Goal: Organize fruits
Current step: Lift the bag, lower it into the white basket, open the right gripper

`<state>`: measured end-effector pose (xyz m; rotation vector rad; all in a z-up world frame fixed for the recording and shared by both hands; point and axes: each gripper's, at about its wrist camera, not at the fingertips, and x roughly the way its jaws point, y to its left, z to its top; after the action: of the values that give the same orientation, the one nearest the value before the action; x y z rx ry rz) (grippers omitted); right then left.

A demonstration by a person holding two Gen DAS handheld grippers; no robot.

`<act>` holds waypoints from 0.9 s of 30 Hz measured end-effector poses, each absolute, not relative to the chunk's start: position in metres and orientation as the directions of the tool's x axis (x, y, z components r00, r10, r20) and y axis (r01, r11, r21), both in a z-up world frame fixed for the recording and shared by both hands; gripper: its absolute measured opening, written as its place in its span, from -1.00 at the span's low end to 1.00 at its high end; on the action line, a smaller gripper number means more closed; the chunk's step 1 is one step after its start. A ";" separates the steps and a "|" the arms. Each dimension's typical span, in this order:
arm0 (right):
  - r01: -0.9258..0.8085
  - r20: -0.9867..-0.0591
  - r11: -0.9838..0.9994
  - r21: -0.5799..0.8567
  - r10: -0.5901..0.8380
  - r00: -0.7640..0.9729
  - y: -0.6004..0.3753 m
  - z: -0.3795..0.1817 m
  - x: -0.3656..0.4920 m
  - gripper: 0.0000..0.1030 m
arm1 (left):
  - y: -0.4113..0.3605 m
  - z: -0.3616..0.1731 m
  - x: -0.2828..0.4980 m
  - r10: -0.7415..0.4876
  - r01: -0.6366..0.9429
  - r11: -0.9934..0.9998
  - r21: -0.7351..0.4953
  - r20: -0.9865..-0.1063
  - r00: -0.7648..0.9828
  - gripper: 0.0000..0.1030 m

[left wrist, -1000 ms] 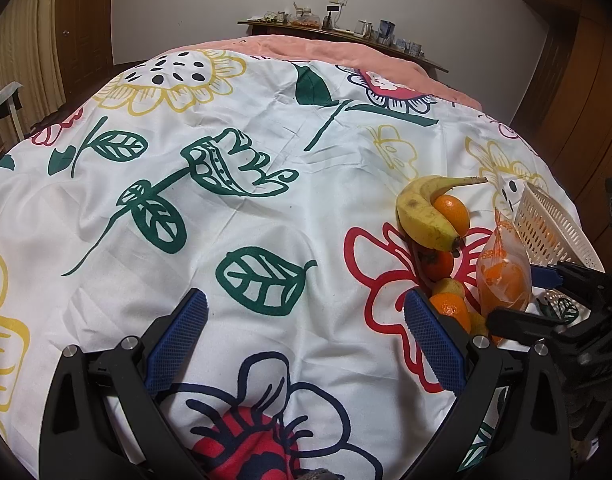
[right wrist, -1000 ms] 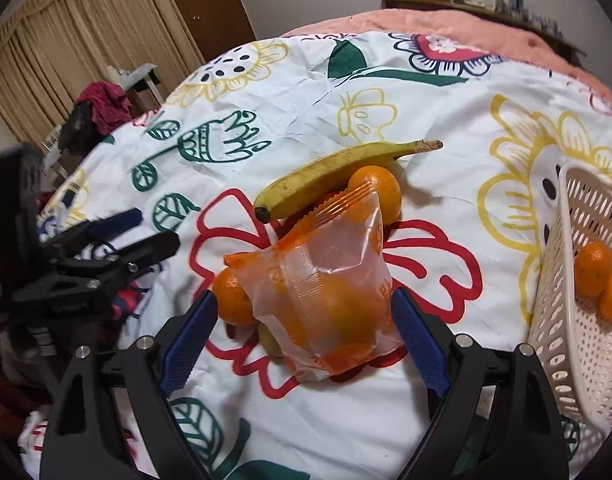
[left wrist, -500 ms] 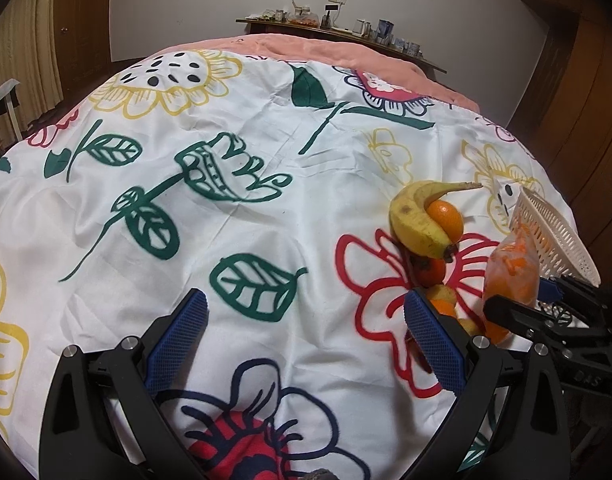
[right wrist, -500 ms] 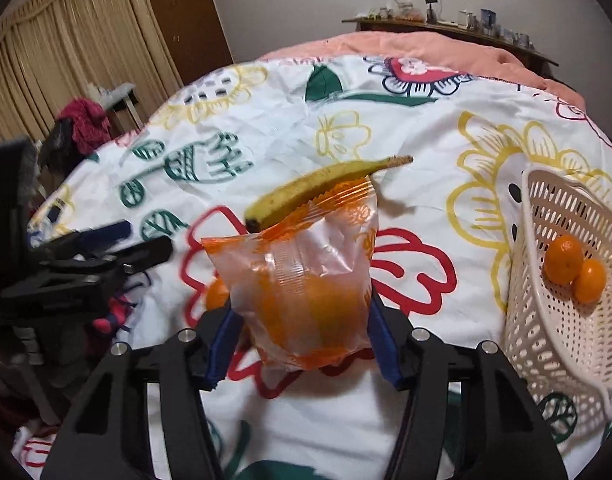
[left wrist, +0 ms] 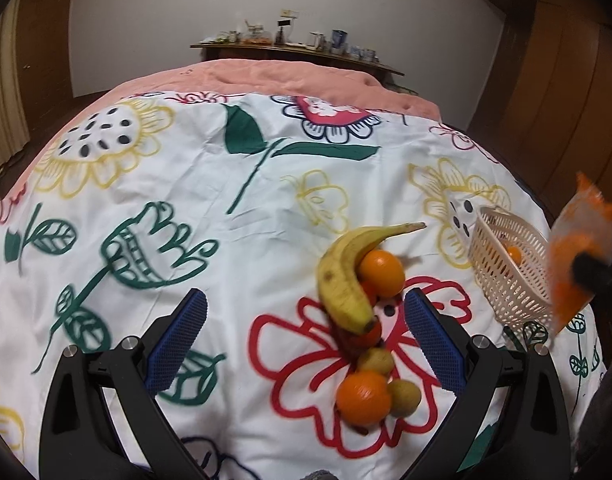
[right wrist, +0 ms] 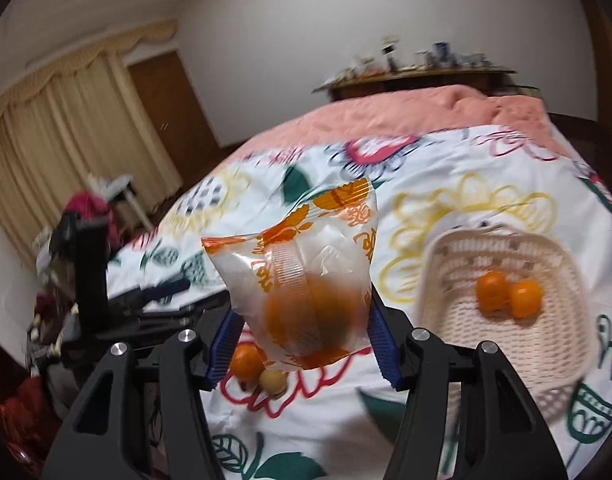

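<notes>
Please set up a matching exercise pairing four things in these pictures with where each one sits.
Things:
1. banana
2. bagged orange
3. two loose oranges
4. left gripper

Places:
A. inside the white basket
B. clamped in the right gripper
C. lying on the floral sheet
D. open above the fruit pile

Pairs: 1-C, 2-B, 3-A, 4-D

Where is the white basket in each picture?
Left wrist view: basket at the right, beside the banana.
Right wrist view: basket at the lower right, two oranges inside.
Shared landmark: the yellow flower printed on the sheet behind the basket.
</notes>
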<state>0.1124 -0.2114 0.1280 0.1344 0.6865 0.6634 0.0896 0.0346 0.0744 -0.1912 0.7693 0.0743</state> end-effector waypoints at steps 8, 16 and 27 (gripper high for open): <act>-0.376 -0.526 0.864 0.334 0.502 0.687 -0.266 0.135 0.129 0.12 | 0.027 0.065 0.105 -0.010 -0.111 0.986 -0.121 -0.719 0.695 0.95; -0.239 -0.575 0.911 0.337 0.400 0.714 -0.300 0.110 0.144 0.13 | 0.028 0.059 0.091 -0.032 -0.109 0.984 -0.143 -0.737 0.675 0.94; -0.159 -0.640 0.937 0.311 0.330 0.694 -0.305 0.077 0.157 0.22 | 0.014 0.039 0.066 -0.071 -0.074 0.985 -0.153 -0.765 0.640 0.85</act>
<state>0.1571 -0.3055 0.0775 0.2397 0.7577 0.2759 0.0664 0.0139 0.0393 -0.1766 0.8778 0.0013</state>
